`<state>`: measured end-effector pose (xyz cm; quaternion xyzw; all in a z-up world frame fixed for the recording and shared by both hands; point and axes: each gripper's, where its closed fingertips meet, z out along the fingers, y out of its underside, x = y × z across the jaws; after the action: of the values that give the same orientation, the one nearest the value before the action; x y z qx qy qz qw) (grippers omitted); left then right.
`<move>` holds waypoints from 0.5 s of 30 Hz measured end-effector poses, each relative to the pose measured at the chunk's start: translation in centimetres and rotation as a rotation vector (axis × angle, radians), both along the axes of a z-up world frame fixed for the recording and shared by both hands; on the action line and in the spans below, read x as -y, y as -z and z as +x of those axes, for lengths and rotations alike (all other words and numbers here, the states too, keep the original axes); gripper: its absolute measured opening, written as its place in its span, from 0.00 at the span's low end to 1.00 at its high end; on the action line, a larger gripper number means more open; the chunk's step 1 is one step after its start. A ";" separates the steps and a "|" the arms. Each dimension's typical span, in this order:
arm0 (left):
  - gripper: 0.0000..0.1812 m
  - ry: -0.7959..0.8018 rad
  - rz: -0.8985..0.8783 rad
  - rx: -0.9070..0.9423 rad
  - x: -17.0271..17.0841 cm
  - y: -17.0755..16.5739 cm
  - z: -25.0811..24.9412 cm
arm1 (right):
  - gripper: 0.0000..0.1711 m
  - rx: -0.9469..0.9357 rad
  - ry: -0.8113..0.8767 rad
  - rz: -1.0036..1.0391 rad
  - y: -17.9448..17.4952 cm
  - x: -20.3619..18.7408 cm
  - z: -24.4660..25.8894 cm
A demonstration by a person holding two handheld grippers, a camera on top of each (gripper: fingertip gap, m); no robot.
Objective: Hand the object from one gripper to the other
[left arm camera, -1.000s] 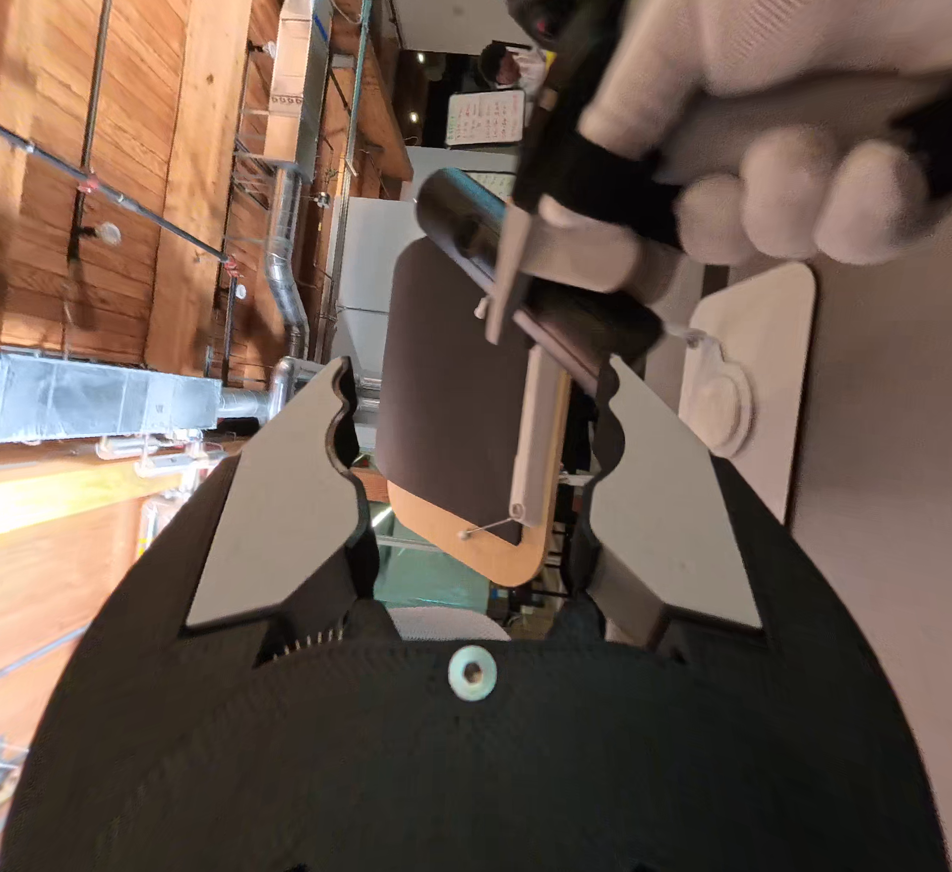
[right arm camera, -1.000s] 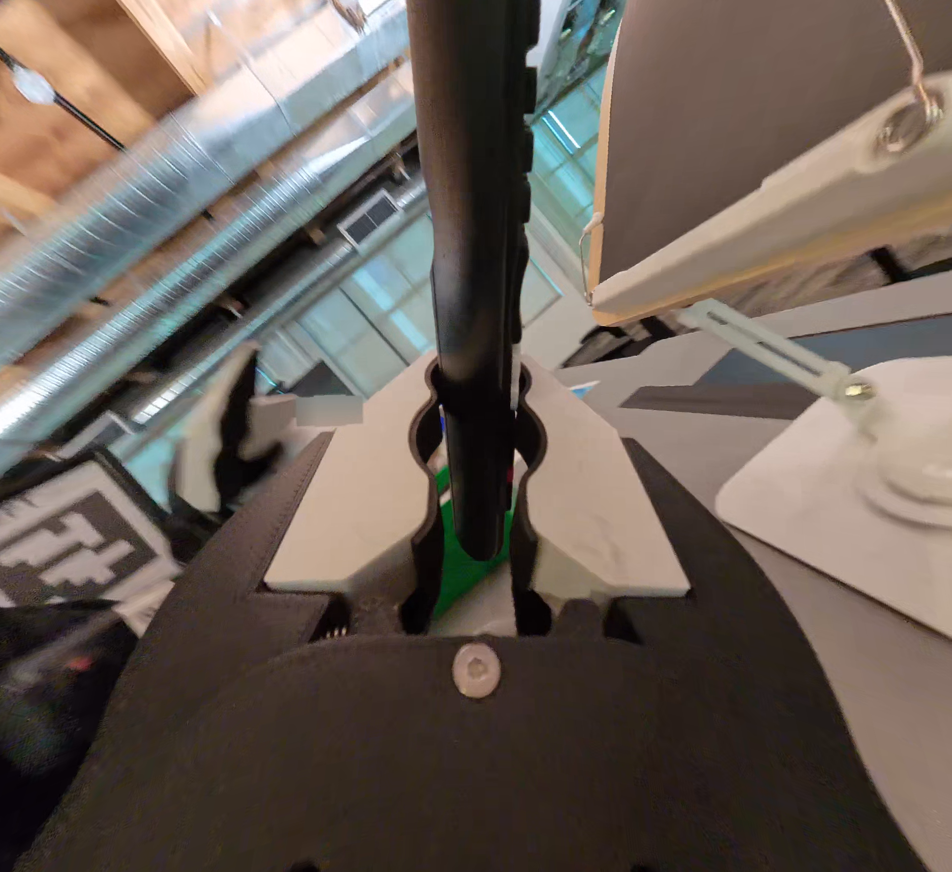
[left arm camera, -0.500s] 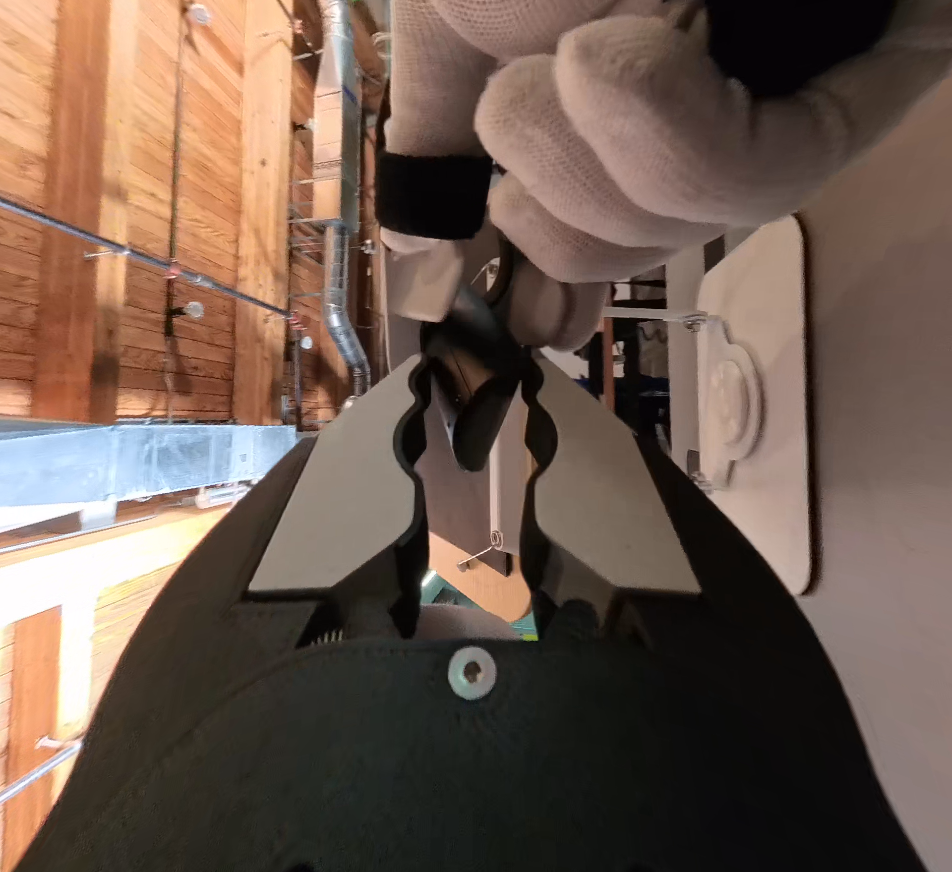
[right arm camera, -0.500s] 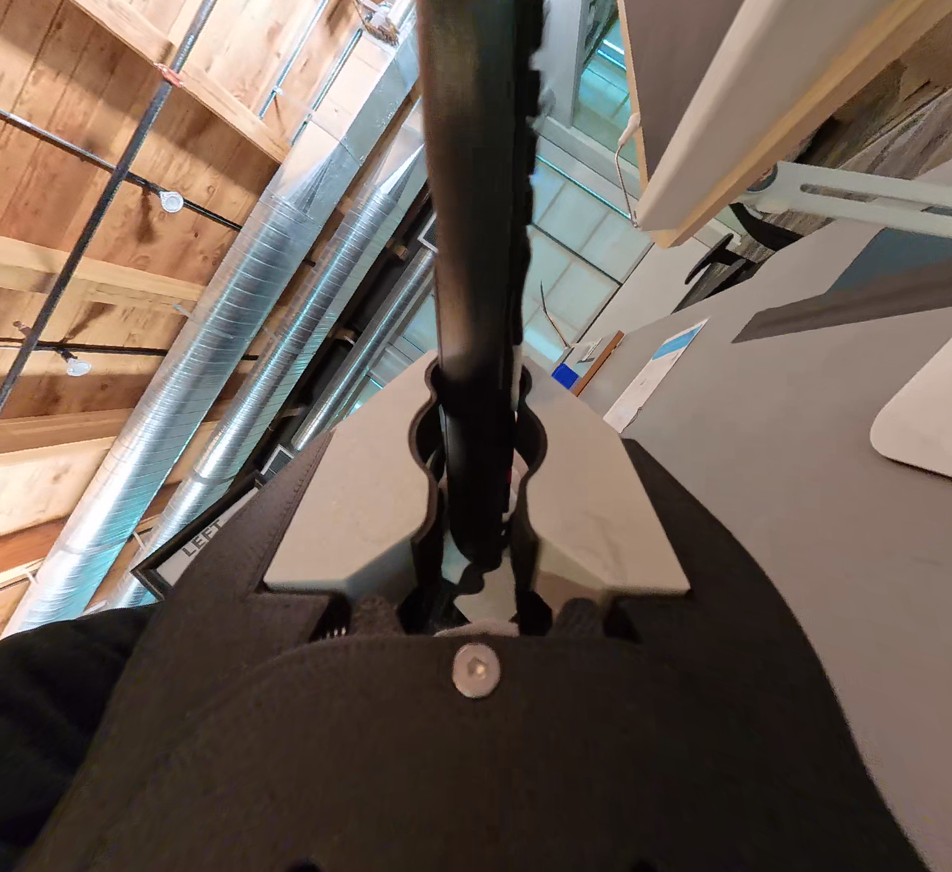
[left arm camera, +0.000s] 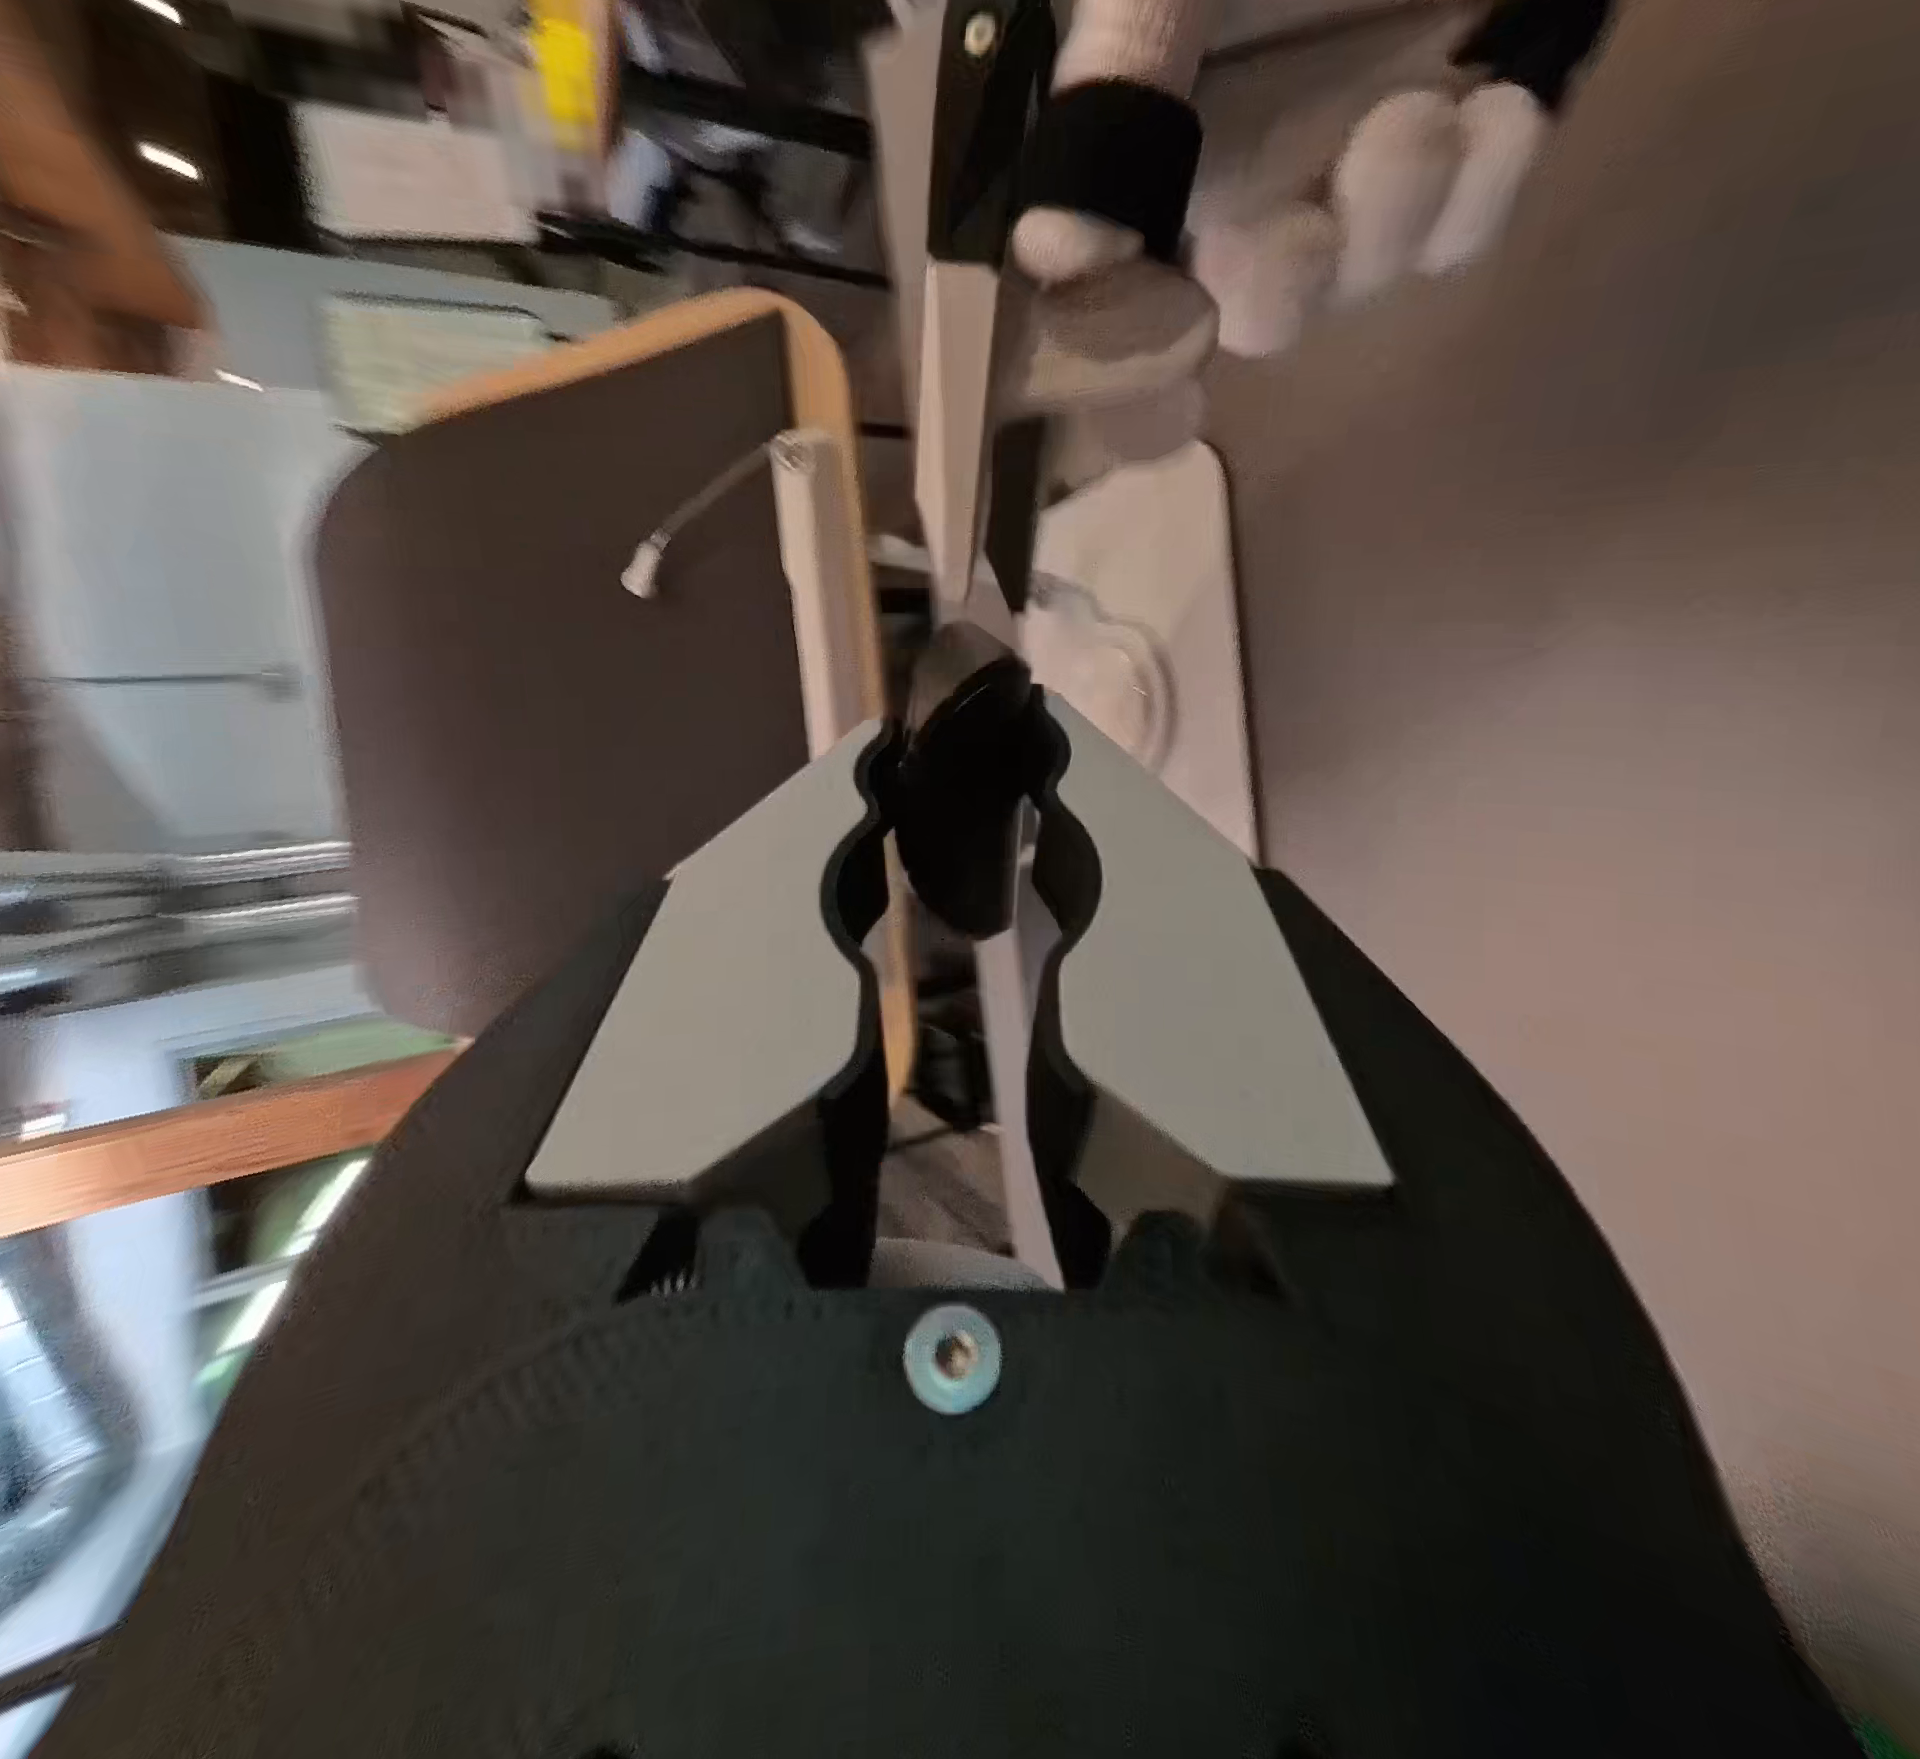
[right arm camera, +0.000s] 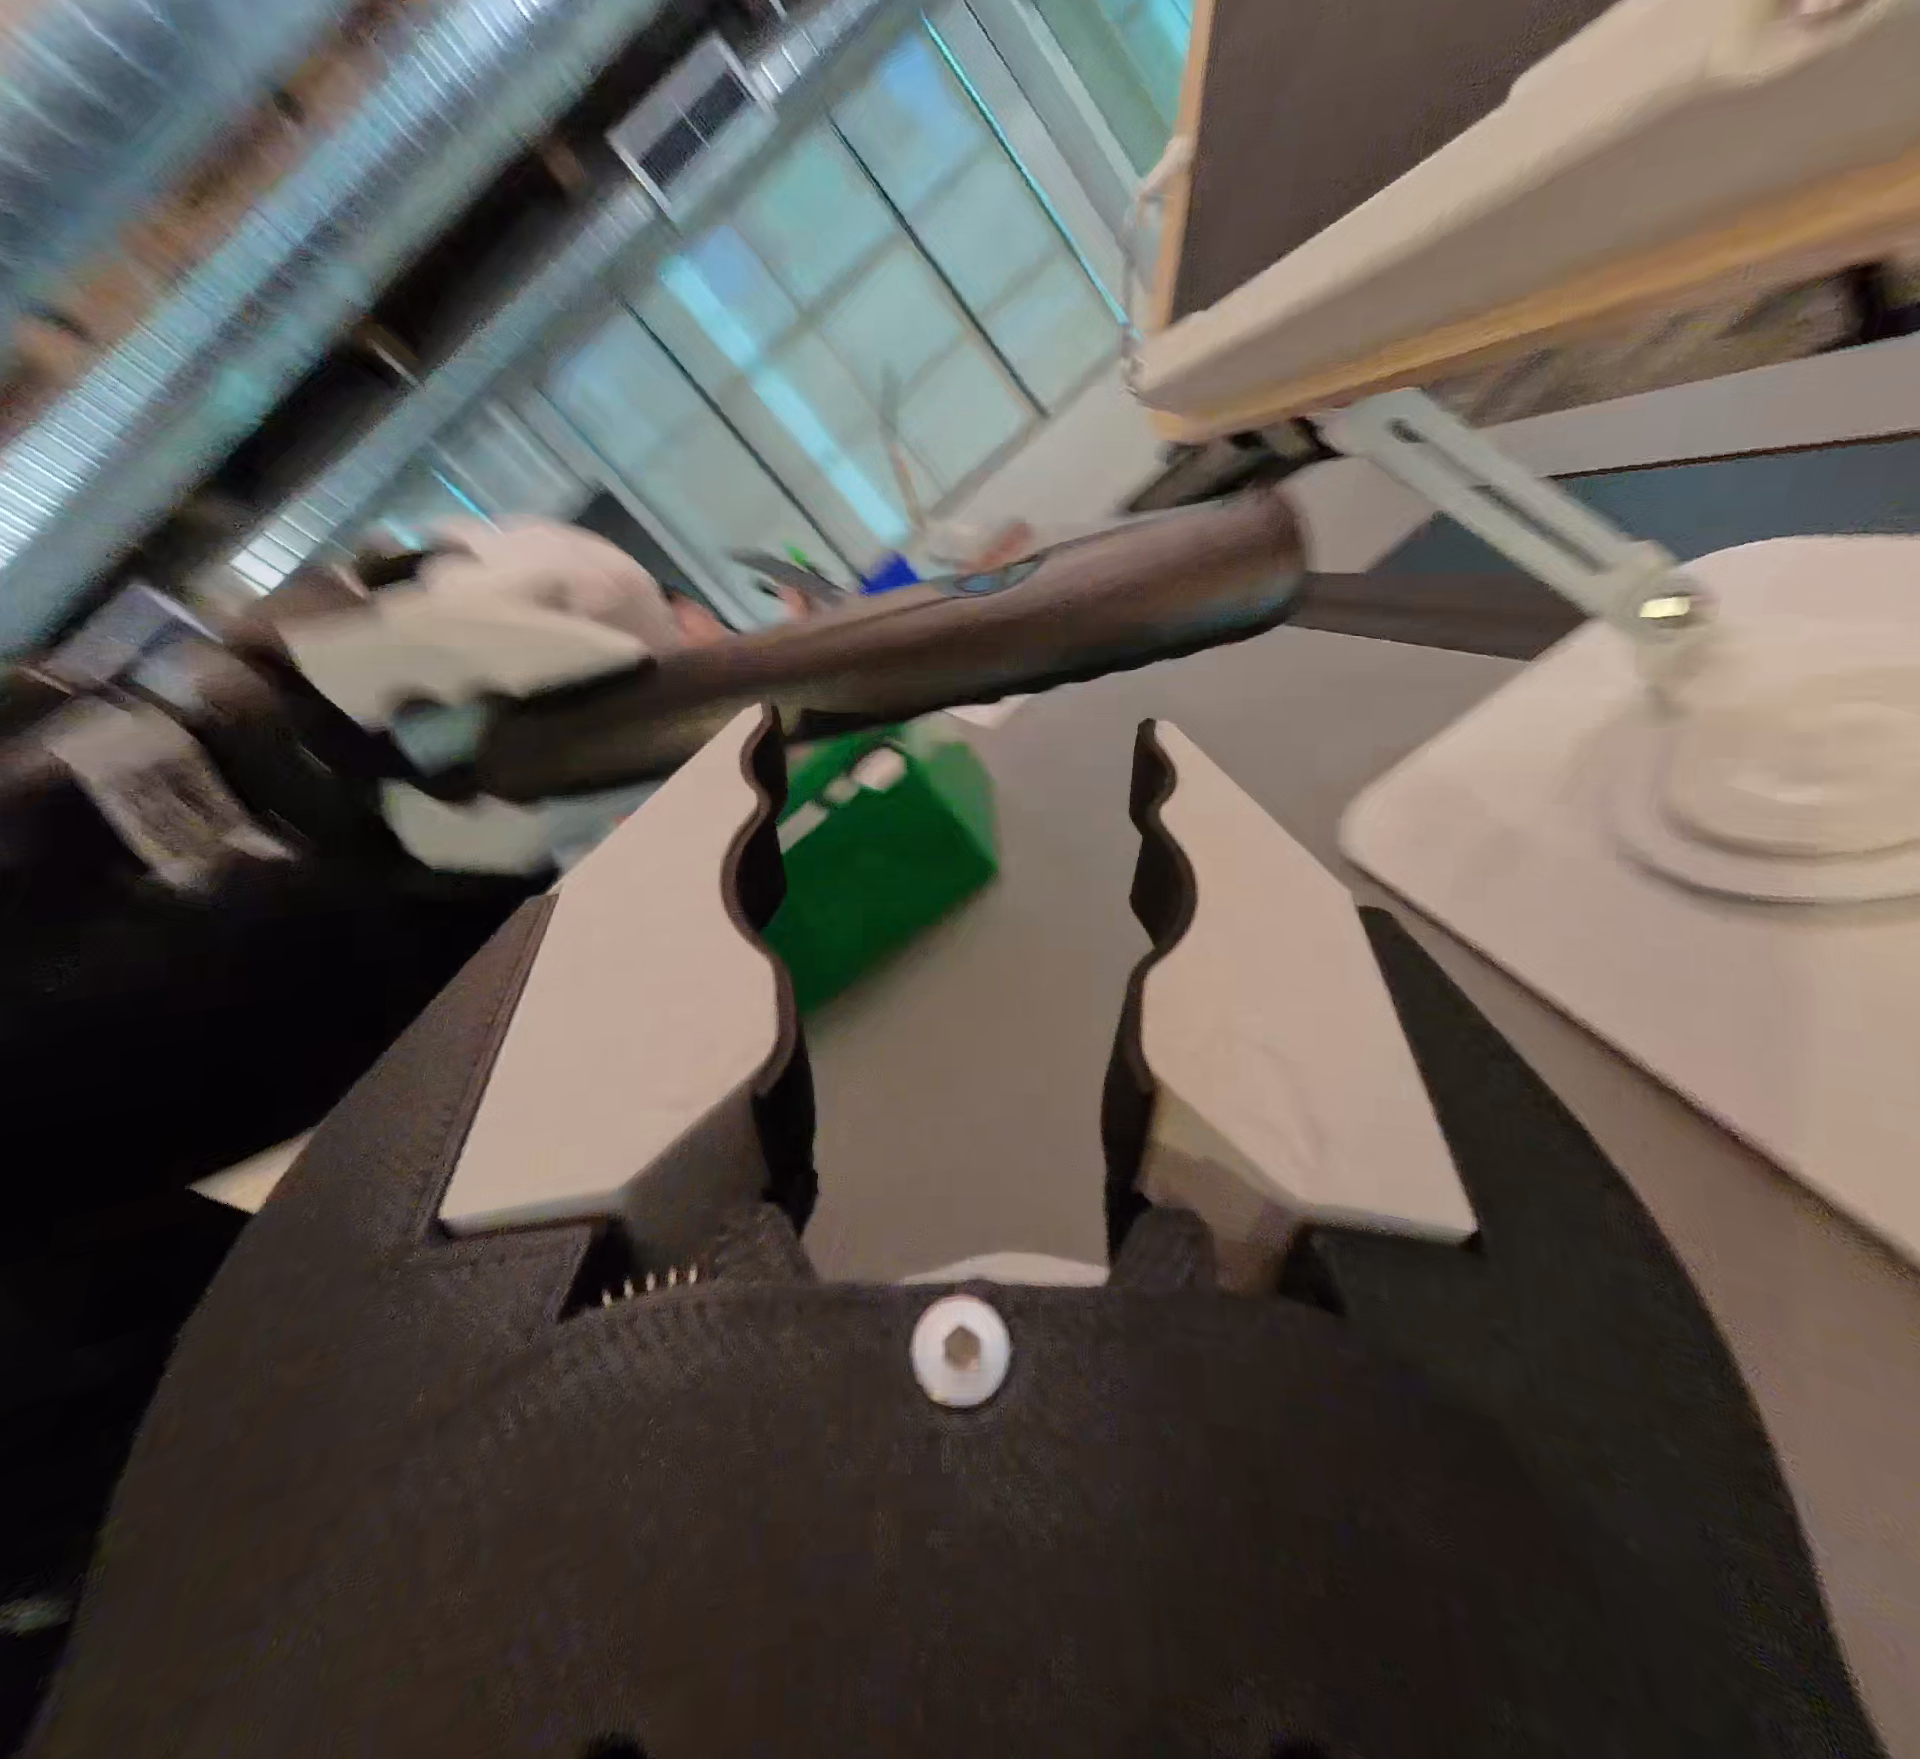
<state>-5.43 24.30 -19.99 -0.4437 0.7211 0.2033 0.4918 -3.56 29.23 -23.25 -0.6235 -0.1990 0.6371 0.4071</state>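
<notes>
**Remote now in the left claw**

The counter (right arm camera: 935, 1117) is smooth and grey. A white board with a round base (right arm camera: 1621, 836) lies on it, and a dark panel with a wood edge (left arm camera: 540, 722) stands over it. A green box (right arm camera: 883, 868) sits on the counter farther back. Big windows (right arm camera: 831, 307) and shiny pipes fill the room behind.

Both views are blurry. In the left wrist view only the near tip of the remote shows. The gloved hand (left arm camera: 1351, 223) with the other claw is smeared, and so is the room.

The remote (right arm camera: 894, 649) is long, slim and dark, with a rounded end. The left claw (left arm camera: 961, 836) is closed tight on one end of it, so it sticks out sideways in the air above the counter. The right claw (right arm camera: 956, 836) is wide apart with nothing in it, just below the remote.
</notes>
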 end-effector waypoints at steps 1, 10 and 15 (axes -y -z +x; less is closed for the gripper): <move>0.12 0.002 -0.072 -0.017 0.3 -0.3 -0.6 | 0.37 0.067 0.010 0.058 0.5 0.1 0.3; 0.12 0.161 -0.837 -0.213 8.8 -1.2 -2.3 | 0.35 0.115 -0.338 0.420 -2.0 9.1 -2.0; 0.12 0.099 -0.984 -0.226 7.5 -0.8 -1.0 | 0.46 0.219 -0.393 0.544 -0.5 11.7 -5.1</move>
<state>-6.43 16.81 -19.22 -0.5633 0.8003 -0.1375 0.1523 -8.64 17.50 -22.78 -0.5065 -0.5201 0.5563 0.4044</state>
